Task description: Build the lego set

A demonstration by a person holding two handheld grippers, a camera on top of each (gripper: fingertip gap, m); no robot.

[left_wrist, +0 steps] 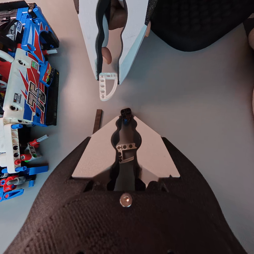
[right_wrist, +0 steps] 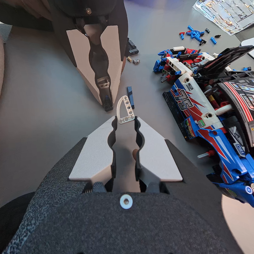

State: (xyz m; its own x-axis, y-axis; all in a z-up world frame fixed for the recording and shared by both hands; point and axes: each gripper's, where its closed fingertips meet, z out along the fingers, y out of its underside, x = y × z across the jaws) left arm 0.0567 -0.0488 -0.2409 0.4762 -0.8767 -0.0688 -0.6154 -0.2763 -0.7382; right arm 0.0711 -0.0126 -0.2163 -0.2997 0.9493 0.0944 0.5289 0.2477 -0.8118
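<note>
In my left view the car model (left_wrist: pixel 26 82) sits at the left edge on the bench (left_wrist: pixel 192 110). My left gripper (left_wrist: pixel 126 116) has its jaws pinching a black connector (left_wrist: pixel 125 112); at upper centre, my right gripper (left_wrist: pixel 108 77) pinches the white curved piece (left_wrist: pixel 107 88) by one end only. I judge it could pivot or slip when pressed against the connector.

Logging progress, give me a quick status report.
Right tongs shut on white piece. Left tongs shut on black connector. Car beside them, untouched. Nothing between.
</note>
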